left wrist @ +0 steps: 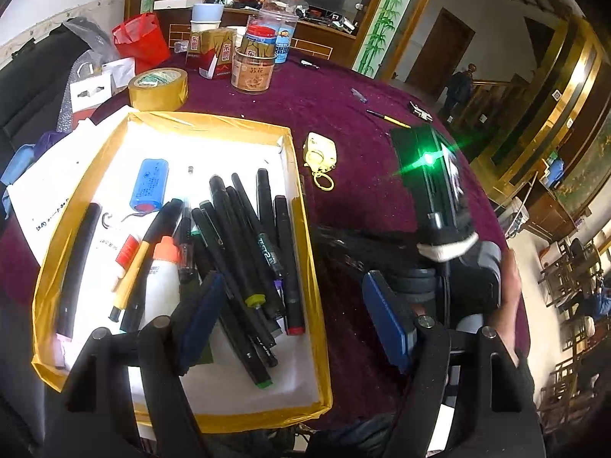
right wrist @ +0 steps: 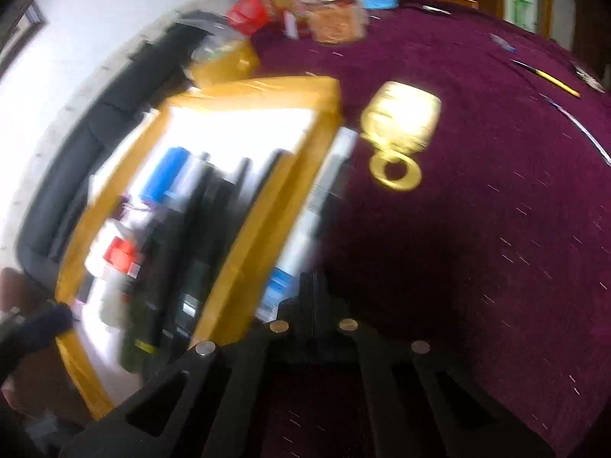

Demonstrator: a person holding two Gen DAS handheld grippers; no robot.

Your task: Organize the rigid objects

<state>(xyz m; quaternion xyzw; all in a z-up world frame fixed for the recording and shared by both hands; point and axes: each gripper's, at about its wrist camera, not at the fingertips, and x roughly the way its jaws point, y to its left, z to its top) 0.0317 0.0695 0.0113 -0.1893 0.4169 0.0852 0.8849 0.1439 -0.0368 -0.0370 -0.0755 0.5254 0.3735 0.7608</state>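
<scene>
A shallow box with yellow-taped walls (left wrist: 301,229) holds several black markers (left wrist: 244,252), a blue battery (left wrist: 149,185), a glue bottle (left wrist: 162,278) and a yellow-and-black pen (left wrist: 133,271). My left gripper (left wrist: 294,324) hangs open above the box's near right wall, its blue pads (left wrist: 200,316) wide apart with nothing between them. My right gripper (right wrist: 312,294) is shut on the purple cloth just outside the box's (right wrist: 236,267) right wall; I see nothing held in it. A blurred white-and-blue stick (right wrist: 320,198) lies along that wall. A pale yellow keychain gadget (left wrist: 320,150) (right wrist: 401,114) lies on the cloth beyond.
At the back stand a roll of yellow tape (left wrist: 158,89), jars (left wrist: 254,70), cartons (left wrist: 217,55) and a red bag (left wrist: 139,40). A yellow pencil (left wrist: 387,118) and a small clip (left wrist: 420,110) lie far right. White paper (left wrist: 42,187) sits left of the box.
</scene>
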